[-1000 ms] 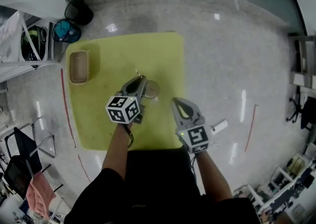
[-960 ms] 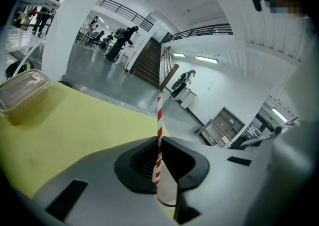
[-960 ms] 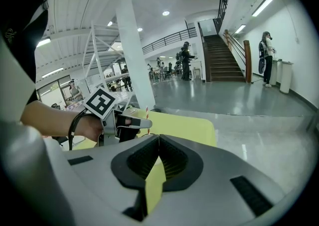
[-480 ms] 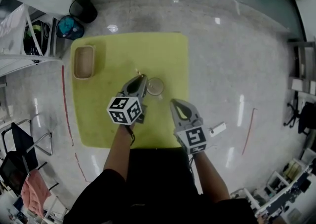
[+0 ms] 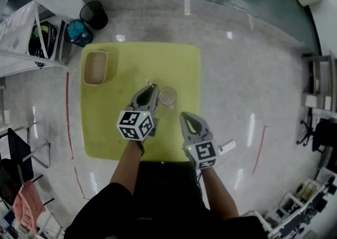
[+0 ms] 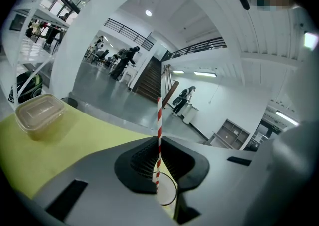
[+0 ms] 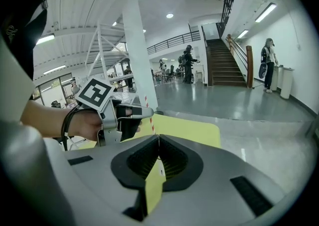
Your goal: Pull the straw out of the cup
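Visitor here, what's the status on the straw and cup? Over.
Left gripper shut on striped straw. Right gripper shut, empty, apart from cup. Straw's lower end near cup's rim, not surely clear. Nothing blocking.

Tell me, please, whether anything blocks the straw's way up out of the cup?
Nothing visible does. The left gripper is shut on the straw, which stands upright over the cup with only open air above it. The right gripper is shut, empty, and off to the side.
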Action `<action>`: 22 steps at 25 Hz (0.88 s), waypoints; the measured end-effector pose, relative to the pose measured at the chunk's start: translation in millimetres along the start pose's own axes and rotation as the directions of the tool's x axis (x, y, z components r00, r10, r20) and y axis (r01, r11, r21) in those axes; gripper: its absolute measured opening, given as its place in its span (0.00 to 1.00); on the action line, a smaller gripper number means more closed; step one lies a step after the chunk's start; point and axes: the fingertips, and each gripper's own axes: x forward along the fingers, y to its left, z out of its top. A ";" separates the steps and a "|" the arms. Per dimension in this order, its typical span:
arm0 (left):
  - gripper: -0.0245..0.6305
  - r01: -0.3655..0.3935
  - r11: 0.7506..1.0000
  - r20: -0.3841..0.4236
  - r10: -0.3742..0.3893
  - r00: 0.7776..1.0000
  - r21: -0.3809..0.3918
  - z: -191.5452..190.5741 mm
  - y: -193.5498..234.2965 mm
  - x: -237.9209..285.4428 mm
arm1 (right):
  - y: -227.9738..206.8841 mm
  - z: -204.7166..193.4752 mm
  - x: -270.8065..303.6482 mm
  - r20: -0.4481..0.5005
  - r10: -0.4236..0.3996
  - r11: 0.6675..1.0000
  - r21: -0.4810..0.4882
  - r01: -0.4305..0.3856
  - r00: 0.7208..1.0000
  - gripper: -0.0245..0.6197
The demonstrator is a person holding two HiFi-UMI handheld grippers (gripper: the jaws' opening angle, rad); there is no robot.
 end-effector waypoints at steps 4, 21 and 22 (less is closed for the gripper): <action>0.13 -0.001 1.000 0.004 0.001 1.000 0.013 3.0 -4.5 -7.6 | 0.2 2.9 -2.5 0.004 -0.022 1.000 -0.010 0.023 1.000 0.06; 0.13 -0.121 0.983 0.113 0.106 0.988 0.138 56.5 -54.6 -49.2 | -7.1 56.7 -25.5 0.140 0.038 0.999 -0.013 -0.036 0.989 0.06; 0.13 -0.126 0.981 0.114 0.110 0.987 0.150 58.8 -56.8 -53.1 | -5.1 60.9 -26.0 0.148 0.042 0.999 -0.012 -0.041 0.988 0.06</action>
